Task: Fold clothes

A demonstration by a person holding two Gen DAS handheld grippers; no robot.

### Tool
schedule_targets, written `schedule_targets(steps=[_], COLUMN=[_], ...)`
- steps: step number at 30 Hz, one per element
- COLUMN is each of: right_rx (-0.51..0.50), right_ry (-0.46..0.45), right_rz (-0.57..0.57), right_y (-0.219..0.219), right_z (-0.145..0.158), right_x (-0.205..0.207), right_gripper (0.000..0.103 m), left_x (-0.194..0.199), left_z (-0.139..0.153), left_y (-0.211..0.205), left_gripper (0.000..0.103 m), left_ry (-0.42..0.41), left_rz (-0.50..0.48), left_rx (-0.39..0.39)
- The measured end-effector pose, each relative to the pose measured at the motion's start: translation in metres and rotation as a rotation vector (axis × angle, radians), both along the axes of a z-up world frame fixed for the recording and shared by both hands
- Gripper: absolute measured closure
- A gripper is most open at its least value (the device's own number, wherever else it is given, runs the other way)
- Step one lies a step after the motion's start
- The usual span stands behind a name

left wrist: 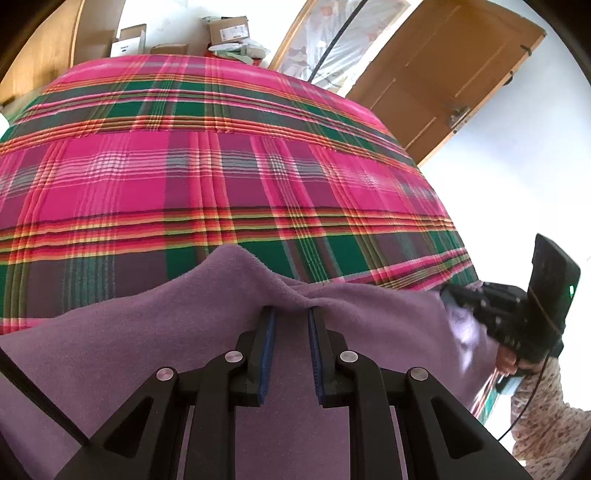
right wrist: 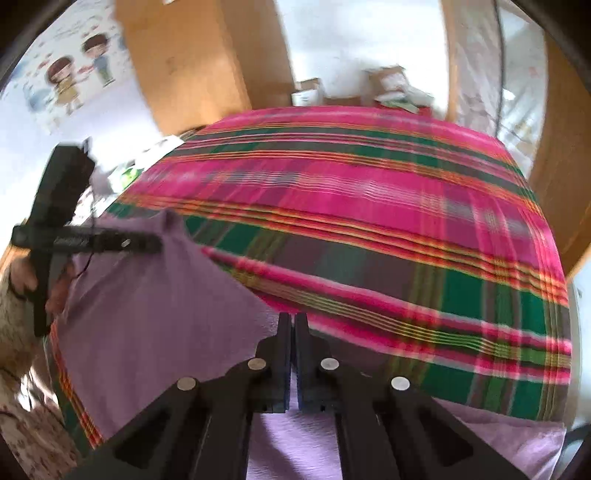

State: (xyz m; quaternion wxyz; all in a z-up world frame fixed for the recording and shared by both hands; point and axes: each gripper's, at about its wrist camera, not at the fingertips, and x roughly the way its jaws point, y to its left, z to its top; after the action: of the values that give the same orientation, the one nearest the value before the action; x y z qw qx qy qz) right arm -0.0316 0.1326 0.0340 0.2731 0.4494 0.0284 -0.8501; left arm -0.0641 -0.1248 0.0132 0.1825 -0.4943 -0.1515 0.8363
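Note:
A purple fleece garment (left wrist: pixel 155 332) lies at the near edge of a bed covered with a pink and green plaid blanket (left wrist: pixel 207 173). My left gripper (left wrist: pixel 291 309) has its jaws a small way apart with a pinched fold of the purple fleece bunched at the fingertips. In the right wrist view the purple garment (right wrist: pixel 147 314) stretches between both grippers. My right gripper (right wrist: pixel 294 316) has its jaws almost together, shut on the garment's edge. The left gripper also shows in the right wrist view (right wrist: pixel 155 242), at the garment's far corner. The right gripper's body (left wrist: pixel 517 310) shows in the left wrist view.
Cardboard boxes (left wrist: pixel 229 31) and clutter sit beyond the bed's far end. A wooden door (left wrist: pixel 454 77) stands at the right, a wooden wardrobe (right wrist: pixel 192 62) at the left. The plaid blanket (right wrist: pixel 369 221) fills the middle of the right wrist view.

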Motion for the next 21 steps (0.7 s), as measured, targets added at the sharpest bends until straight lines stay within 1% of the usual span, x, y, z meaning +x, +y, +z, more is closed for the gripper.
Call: schedule_targets(steps=[3,6,9,11,13,15,18,21], right_rx=[0.029,0.029,0.04,0.041,0.037,0.039,0.028,0.02], right_ry=[0.004,0.003,0.0,0.031,0.072,0.095,0.096,0.078], right_rz=[-0.001,-0.018,-0.042,-0.07,-0.11,-0.173,-0.266,-0.341], right_y=[-0.006,-0.007,-0.004,0.004,0.018,0.036,0.061,0.079], right_z=[-0.007,-0.008,-0.006,0.003,0.013,0.018,0.016,0.005], right_x=[0.0,-0.002,-0.001,0.007,0.019,0.031,0.053,0.076], right_gripper=[0.101,0.1,0.095,0.093,0.092,0.09,0.089,0.089], left_x=[-0.001,0.0,0.004,0.011,0.019,0.029,0.046,0.062], left_z=[-0.001,-0.001,0.002,0.006,0.009,0.011,0.011,0.008], left_y=[0.0,0.001,0.0,-0.002,-0.006,-0.011,-0.017,-0.022], left_gripper=[0.085,0.085,0.085,0.085,0.085,0.085,0.085,0.085], left_ry=[-0.002,0.0,0.006,0.016,0.026,0.032,0.032,0.023], left_rz=[0.003,0.002,0.012,0.024,0.035,0.046,0.067,0.078], left_rx=[0.003,-0.006,-0.032,-0.045,-0.055,-0.049,-0.045,-0.042])
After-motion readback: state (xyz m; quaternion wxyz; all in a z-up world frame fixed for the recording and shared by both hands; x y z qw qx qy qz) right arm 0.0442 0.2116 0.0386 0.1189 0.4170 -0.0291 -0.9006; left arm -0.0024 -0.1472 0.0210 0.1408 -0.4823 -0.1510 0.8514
